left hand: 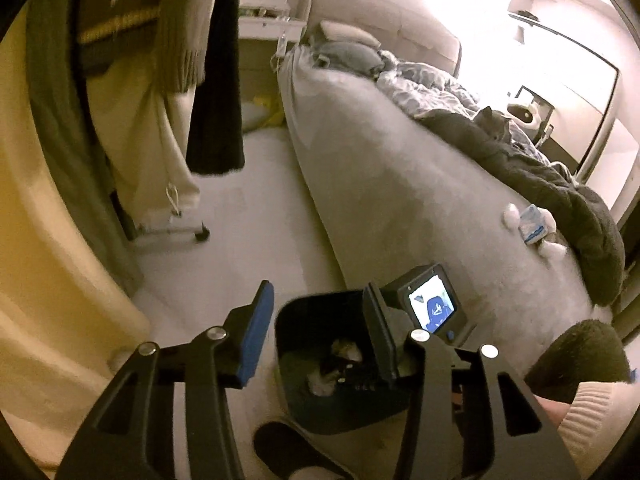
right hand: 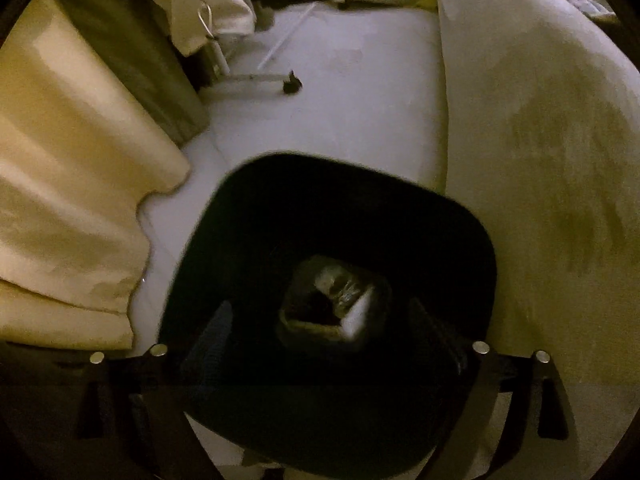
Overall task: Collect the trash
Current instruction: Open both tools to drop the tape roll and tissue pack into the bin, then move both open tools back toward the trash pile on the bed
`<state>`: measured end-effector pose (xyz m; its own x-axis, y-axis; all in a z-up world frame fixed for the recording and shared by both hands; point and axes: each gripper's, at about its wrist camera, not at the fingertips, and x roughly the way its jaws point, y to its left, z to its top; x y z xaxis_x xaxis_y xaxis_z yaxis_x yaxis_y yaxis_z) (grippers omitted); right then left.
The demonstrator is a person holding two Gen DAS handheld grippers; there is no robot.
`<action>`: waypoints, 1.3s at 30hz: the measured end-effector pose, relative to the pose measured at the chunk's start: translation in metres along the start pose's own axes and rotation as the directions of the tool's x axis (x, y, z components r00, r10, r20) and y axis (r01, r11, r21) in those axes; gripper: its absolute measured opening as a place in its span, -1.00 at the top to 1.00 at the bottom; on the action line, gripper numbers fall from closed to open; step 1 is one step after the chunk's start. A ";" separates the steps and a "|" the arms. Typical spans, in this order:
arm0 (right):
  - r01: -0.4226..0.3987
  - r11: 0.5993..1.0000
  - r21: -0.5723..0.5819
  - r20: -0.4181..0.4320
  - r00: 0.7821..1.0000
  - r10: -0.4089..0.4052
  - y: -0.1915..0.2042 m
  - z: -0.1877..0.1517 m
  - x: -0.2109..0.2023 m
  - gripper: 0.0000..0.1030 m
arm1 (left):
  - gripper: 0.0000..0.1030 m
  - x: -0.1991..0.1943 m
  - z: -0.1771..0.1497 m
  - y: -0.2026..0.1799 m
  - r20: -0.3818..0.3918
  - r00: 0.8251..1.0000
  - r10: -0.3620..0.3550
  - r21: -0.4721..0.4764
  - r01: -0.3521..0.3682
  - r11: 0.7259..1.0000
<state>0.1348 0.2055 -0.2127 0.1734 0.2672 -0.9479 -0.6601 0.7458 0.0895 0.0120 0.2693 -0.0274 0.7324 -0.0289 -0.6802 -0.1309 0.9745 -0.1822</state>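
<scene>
both claws hang over the dark square plastic trash bin (right hand: 332, 216) on the pale floor beside the grey bed (left hand: 400, 184). left gripper (left hand: 316, 328) is parted with nothing between its blue pads; right gripper (right hand: 332, 344) gapes wide and empty above crumpled trash (right hand: 344, 288) at the bin's bottom. more white-and-blue wrappers (left hand: 534, 224) lie on the bed.

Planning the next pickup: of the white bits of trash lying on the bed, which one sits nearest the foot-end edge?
The white crumpled wad lowest in the left wrist view, just below the blue-and-white packet; the other wad lies above the packet, further up the bed.
</scene>
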 end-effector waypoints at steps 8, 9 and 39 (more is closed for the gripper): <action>-0.036 0.999 -0.006 0.047 0.998 0.036 0.003 0.009 -0.015 -0.80 | 0.05 -0.017 0.013 0.005 0.055 0.998 0.004 0.005 -0.005 1.000; -0.040 0.999 0.001 0.059 0.997 0.040 0.003 0.009 -0.018 -0.80 | 0.05 -0.019 0.015 0.006 0.064 0.998 0.004 0.001 -0.004 1.000; 0.262 0.960 0.097 0.416 0.866 -0.278 -0.124 -0.030 -0.194 -0.81 | -0.04 0.030 0.070 -0.115 0.106 0.983 -0.147 0.146 0.131 0.981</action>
<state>0.1616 0.0428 -0.0489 0.6379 0.2775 -0.7184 -0.5174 0.8453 -0.1329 0.0957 0.1722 0.0223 0.8103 -0.1484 -0.5669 0.0654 0.9843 -0.1641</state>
